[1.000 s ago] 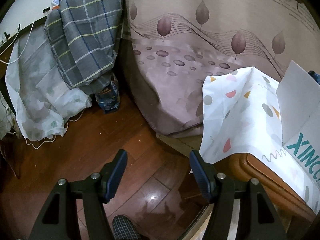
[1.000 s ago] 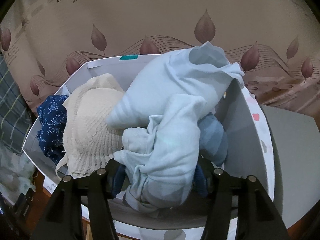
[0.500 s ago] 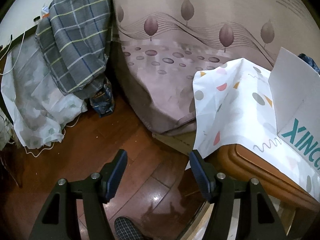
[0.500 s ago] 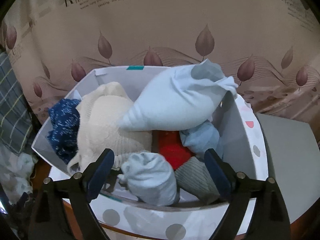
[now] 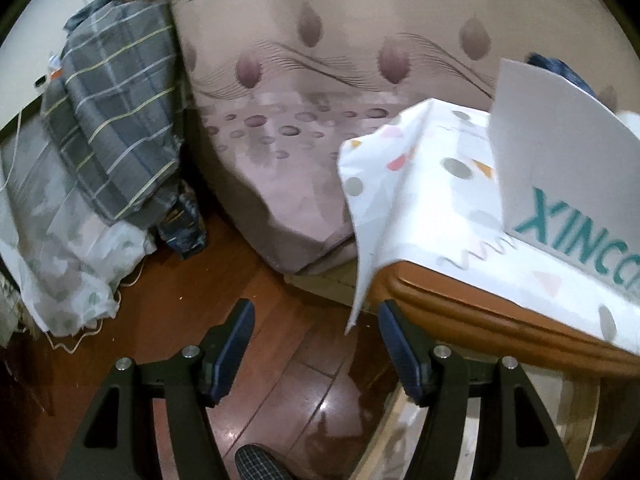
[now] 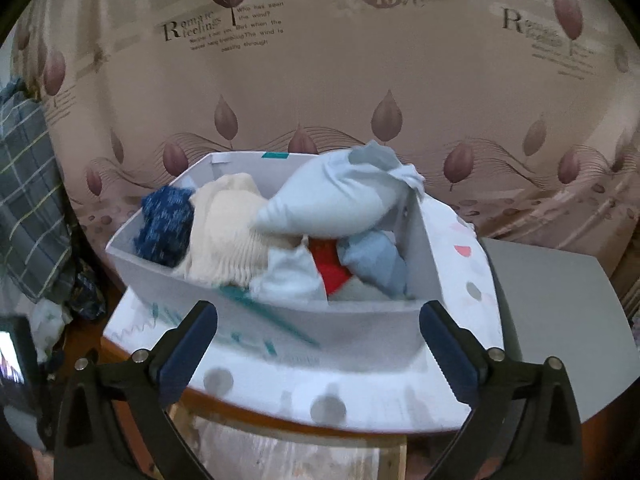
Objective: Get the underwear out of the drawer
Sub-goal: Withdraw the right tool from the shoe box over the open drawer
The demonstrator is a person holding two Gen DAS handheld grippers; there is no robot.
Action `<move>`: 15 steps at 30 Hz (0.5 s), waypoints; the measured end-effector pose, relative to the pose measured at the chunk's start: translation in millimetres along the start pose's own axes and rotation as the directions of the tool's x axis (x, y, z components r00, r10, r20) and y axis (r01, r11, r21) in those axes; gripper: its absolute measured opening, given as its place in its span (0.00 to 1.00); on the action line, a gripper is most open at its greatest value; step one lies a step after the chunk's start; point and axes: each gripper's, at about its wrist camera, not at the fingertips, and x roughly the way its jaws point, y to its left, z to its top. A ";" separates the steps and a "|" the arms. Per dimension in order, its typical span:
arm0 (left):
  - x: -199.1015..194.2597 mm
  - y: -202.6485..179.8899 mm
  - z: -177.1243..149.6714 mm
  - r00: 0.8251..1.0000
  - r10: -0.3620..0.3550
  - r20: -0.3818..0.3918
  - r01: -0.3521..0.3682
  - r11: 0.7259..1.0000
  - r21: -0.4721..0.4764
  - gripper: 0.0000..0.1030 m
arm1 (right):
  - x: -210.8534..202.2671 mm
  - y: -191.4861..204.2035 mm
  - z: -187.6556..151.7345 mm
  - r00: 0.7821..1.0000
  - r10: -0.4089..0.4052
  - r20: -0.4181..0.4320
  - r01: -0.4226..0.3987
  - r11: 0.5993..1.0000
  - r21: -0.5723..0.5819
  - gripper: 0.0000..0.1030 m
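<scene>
A white drawer box (image 6: 360, 320) with teal lettering stands on a table under a dotted cloth (image 6: 460, 248). It holds several garments: a pale blue bundle (image 6: 332, 200) on top, a cream knit piece (image 6: 228, 236), a dark blue piece (image 6: 166, 224), a red piece (image 6: 330, 268) and a blue-grey piece (image 6: 376, 260). My right gripper (image 6: 318, 336) is open and empty, in front of the box's near wall. My left gripper (image 5: 316, 336) is open and empty over the wooden floor, left of the table; the box's side (image 5: 560, 184) shows at right.
A bed with a leaf-print cover (image 5: 320, 120) lies behind the table. A grey plaid blanket (image 5: 116, 120) and white fabric (image 5: 60, 248) are piled at the left. A grey surface (image 6: 552, 300) sits right of the box. The table's wooden edge (image 5: 480, 320) is beside my left gripper.
My right gripper let go of the pale blue garment, opened wide and pulled back out of the box. My left gripper shifted slightly; the table now appears closer.
</scene>
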 end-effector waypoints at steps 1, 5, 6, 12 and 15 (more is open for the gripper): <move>-1.2 -4.8 -1.8 1.000 -0.007 0.000 0.007 1.000 0.015 0.64 | -3.9 -0.4 -8.2 1.000 -0.005 0.006 0.005 1.000 -0.001 0.99; -9.3 -21.2 -9.4 0.998 -0.055 0.004 0.055 0.997 0.050 0.64 | -16.7 -0.2 -46.8 1.000 -0.015 0.005 0.015 1.000 -0.015 0.99; -11.9 -26.7 -11.9 0.998 -0.061 0.005 0.060 0.996 0.066 0.64 | -19.2 1.4 -57.5 1.000 -0.022 0.003 0.022 0.999 -0.027 0.99; -26.9 -44.2 -33.4 0.995 -0.103 0.000 0.102 0.987 0.125 0.64 | -20.1 6.8 -111.5 0.998 -0.025 -0.059 0.023 0.999 -0.034 0.99; -36.6 -47.7 -50.9 0.994 -0.109 0.000 0.108 0.983 0.148 0.64 | -17.6 7.3 -133.6 0.996 -0.020 -0.088 0.018 0.999 -0.031 0.99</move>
